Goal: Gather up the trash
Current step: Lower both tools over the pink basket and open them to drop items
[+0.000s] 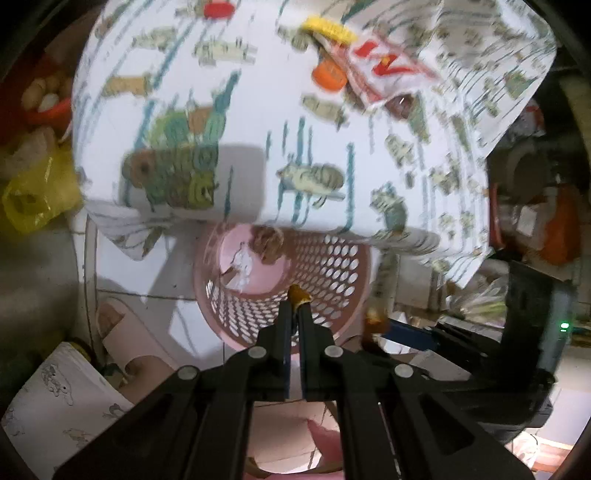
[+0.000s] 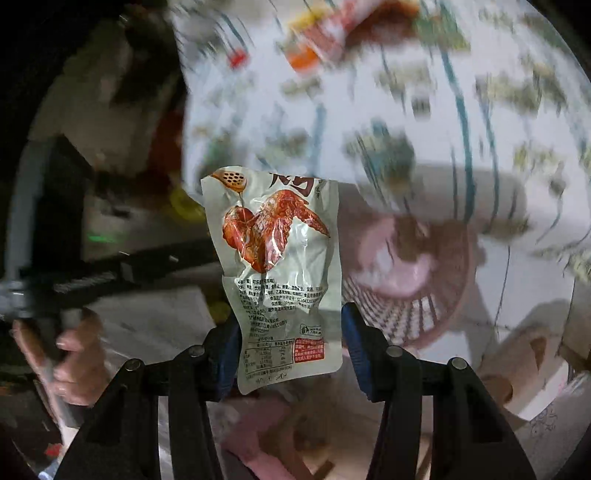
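- The table [image 1: 258, 110], under a white cloth printed with green and brown figures, is the biggest thing in both views; its near edge overhangs the pink basket [image 1: 332, 266].
- The pink basket, perforated and standing on the pale floor, already holds a brown crumpled scrap [image 1: 267, 242] and a white bit (too small to identify).
- Far from the basket, on the table, lie a red-and-white wrapper [image 1: 384, 70], a yellow piece [image 1: 328, 29], an orange cap [image 1: 328, 75] and a red cap [image 1: 218, 9].
- The chicken-wing packet [image 2: 280, 273] hangs beside the basket, with the right gripper [image 2: 290, 332] spread rather wide, its blue-padded fingers flanking the packet's lower edges.
- The left gripper [image 1: 294, 306] is pinched nearly closed over the basket's near rim, a small yellow-brown scrap [image 1: 298, 294] at its tips.
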